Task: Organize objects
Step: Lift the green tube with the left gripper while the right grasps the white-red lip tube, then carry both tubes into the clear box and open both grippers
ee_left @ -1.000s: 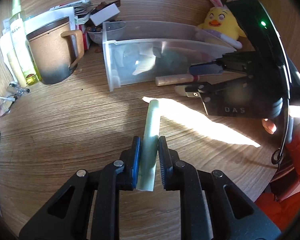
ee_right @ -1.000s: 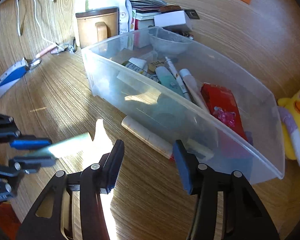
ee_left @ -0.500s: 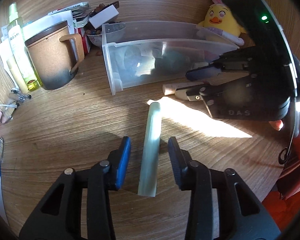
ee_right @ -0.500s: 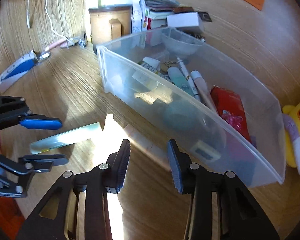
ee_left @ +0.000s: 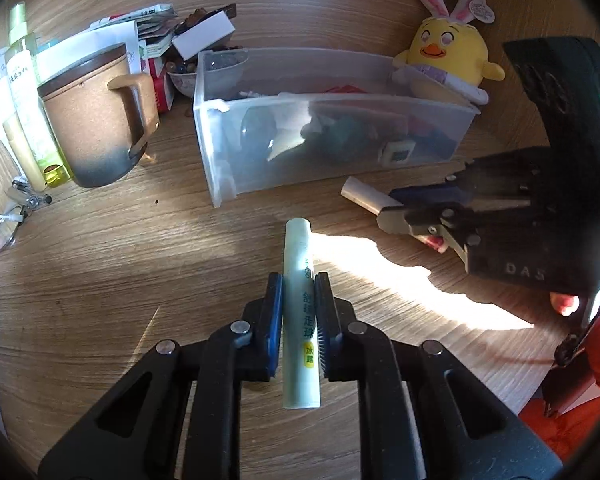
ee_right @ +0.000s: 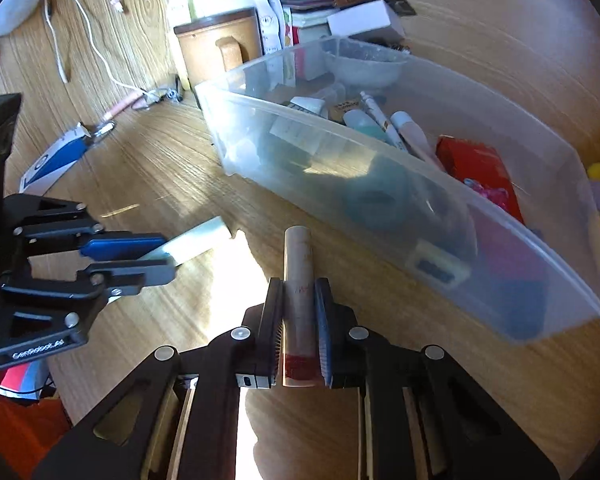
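While my left gripper (ee_left: pixel 298 314) pinches the pale green tube (ee_left: pixel 299 300), having just been closing on it, I see the tube is smooth and round like a stick. It has printed writing down its side that I cannot read, and a small yellow mark near the bottom end. It sits in front of the clear plastic bin (ee_left: pixel 236 152), a little way off, on the wooden table (ee_left: pixel 100 264).

My right gripper (ee_right: pixel 299 330) has also just been closing, and its jaws now squeeze a pinkish beige tube (ee_right: pixel 298 280). This tube is round too, with a dark red band at its near end. It points toward the long front wall of the bin, just beside it.

The bin is long, see-through and a bit frosty, with straight walls. Inside it I see a white pen (ee_right: pixel 380 118), a teal tube (ee_right: pixel 360 124), a red packet (ee_right: pixel 476 168), a dark green roll (ee_right: pixel 376 200) and a little white and blue box (ee_right: pixel 436 266). A clear bowl (ee_right: pixel 364 64) sits at its far end.

To the left of the bin stands a rough brown mug (ee_left: pixel 92 120) with a dark bottom and a big handle. Behind the bin's right end sits a soft yellow chick toy (ee_left: pixel 448 48) with bunny ears. My right gripper's black body shows the letters "DAS".
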A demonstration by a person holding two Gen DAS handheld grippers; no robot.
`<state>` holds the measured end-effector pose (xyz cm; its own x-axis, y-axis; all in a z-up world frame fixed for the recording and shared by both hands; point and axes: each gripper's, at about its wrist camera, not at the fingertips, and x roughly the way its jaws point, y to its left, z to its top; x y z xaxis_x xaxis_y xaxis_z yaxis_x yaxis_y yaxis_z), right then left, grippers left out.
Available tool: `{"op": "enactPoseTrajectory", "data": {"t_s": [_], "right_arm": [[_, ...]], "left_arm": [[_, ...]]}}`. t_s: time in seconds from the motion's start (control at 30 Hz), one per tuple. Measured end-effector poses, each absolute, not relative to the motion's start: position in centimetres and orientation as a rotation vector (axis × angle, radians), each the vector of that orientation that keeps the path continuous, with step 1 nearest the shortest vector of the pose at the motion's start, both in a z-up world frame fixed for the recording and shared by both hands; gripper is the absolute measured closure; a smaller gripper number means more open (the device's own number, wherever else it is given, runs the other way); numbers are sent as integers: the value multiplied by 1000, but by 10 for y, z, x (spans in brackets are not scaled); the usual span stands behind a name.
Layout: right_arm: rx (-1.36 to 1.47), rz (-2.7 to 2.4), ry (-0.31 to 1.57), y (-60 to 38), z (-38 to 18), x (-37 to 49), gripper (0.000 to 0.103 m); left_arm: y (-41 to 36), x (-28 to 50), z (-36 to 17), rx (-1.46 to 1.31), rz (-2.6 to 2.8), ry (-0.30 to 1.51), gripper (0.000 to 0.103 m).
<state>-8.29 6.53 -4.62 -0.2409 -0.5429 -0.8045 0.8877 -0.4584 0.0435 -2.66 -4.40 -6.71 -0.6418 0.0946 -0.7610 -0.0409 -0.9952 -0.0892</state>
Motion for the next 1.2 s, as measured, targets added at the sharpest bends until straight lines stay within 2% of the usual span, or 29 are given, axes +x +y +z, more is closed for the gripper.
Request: {"op": "enactPoseTrajectory", "data": {"t_s": [0.67,1.2], "right_arm": [[765,-2028,254,123,31,-89,89],[696,-2140,235,113,56,-127,89]], "left_arm": [[-17,-45,0,-1017,2850,-97,88],[-28,-91,27,-960,2904,-73,88]]}}
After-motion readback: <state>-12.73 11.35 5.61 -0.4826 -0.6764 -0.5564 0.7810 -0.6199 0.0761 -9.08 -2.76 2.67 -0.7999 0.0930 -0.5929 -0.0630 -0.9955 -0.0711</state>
